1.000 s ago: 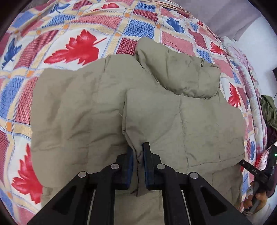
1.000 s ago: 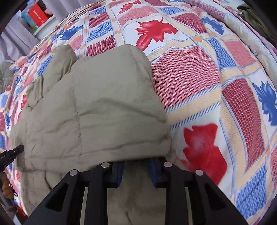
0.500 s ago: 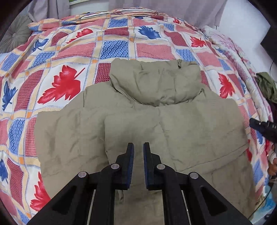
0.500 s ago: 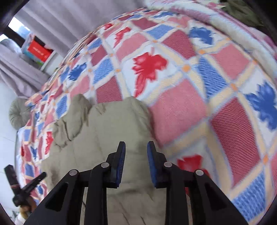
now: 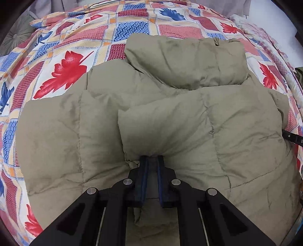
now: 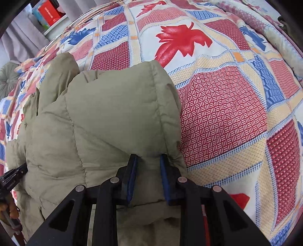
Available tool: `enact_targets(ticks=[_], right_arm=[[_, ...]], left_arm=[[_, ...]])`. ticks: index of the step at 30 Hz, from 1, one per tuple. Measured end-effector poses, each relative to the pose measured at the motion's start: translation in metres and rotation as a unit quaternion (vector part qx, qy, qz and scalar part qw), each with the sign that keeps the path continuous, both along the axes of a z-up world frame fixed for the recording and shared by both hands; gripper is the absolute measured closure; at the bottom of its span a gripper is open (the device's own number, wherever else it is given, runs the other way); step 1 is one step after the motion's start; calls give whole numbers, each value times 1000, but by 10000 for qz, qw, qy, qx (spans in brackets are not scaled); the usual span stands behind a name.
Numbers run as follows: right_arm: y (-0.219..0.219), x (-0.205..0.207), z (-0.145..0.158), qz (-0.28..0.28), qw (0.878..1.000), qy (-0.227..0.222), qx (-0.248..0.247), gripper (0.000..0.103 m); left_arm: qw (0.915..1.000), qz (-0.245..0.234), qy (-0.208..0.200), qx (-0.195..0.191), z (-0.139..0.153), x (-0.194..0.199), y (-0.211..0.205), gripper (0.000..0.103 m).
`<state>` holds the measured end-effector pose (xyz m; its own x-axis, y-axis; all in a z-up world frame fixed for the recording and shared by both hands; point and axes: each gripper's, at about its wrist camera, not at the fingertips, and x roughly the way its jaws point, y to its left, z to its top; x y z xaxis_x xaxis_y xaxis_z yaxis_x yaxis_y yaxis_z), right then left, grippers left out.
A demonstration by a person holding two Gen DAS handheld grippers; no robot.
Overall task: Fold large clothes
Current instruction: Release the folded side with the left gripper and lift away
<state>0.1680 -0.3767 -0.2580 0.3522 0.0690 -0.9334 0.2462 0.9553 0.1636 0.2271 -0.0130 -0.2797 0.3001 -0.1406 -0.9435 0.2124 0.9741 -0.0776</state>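
An olive puffer jacket [image 5: 151, 117] lies on the bed with its hood [image 5: 189, 60] at the far end and a folded sleeve [image 5: 170, 128] across its body. My left gripper [image 5: 151, 160] is shut on a fold of the jacket's near hem. In the right wrist view the jacket [image 6: 98, 121] fills the left half. My right gripper [image 6: 148, 159] holds a thick fold of the jacket's right edge between its blue pads [image 6: 132, 177]. The fingertips of both grippers are buried in fabric.
The bed cover [image 5: 66, 62] is a patchwork of red, blue and white squares with leaf prints [image 6: 227, 113]. A round grey cushion [image 6: 7, 77] and a shelf with a red box [image 6: 50, 13] lie at the far left. Dark clothing [image 5: 299, 73] lies at the right.
Both grippers have dropped back down onto the jacket's near edge and closed on the fabric. The jacket now looks nearer and larger in both views.
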Motion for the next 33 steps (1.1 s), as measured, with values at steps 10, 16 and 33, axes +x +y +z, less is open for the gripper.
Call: enact_targets(ticks=[10, 16, 33], right_arm=[[10, -36, 43, -266, 9996, -8, -83, 74], [24, -74, 51, -429, 9990, 108, 110, 73], [44, -121, 47, -592, 9955, 586, 455, 65]], left_arm=[[9997, 221, -30, 17, 41, -32, 26, 92], [9993, 324, 204, 37, 37, -60, 38, 92], [9977, 327, 589, -73, 39, -101, 42, 3]])
